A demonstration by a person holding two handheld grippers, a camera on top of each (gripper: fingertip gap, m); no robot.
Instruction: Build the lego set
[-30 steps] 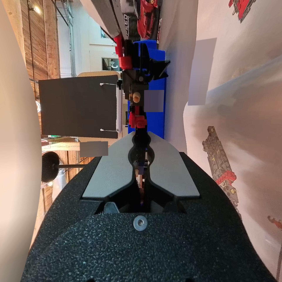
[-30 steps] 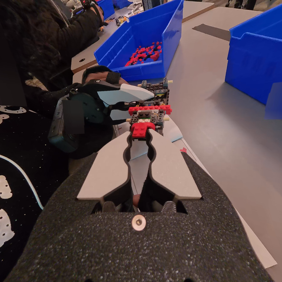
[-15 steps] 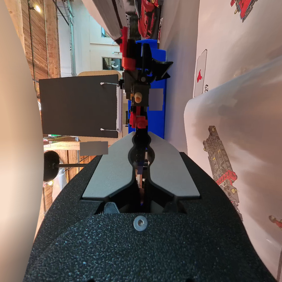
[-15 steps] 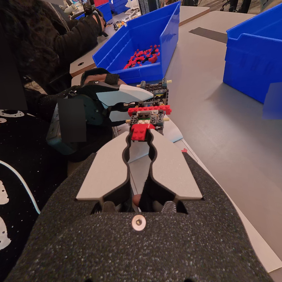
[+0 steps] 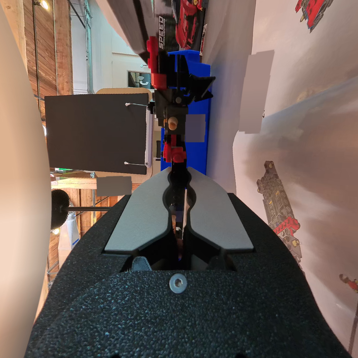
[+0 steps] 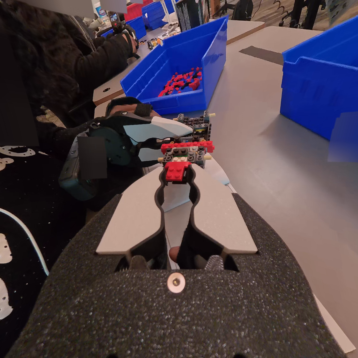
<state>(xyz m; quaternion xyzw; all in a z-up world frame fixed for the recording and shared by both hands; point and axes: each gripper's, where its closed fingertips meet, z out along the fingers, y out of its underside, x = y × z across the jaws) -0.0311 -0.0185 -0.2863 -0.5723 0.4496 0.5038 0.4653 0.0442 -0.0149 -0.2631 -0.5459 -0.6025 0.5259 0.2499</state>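
Red-and-grey lego model (image 6: pixel 187 147) pinched by both tools, left (image 5: pixel 178 170) and right (image 6: pixel 176 175), underside hidden.

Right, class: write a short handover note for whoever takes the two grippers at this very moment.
Left gripper: shut on the part-built lego model, held edge-on from the side, above the instruction booklet.
Right gripper: shut on a red piece at the model's near end.
Parts: loose red and black pieces lie in the open blue bin behind; another blue bin stands to the right.
Done: grey and black chassis with a red cross strip.
Left: whether the red piece is seated cannot be told; most of the build remains.
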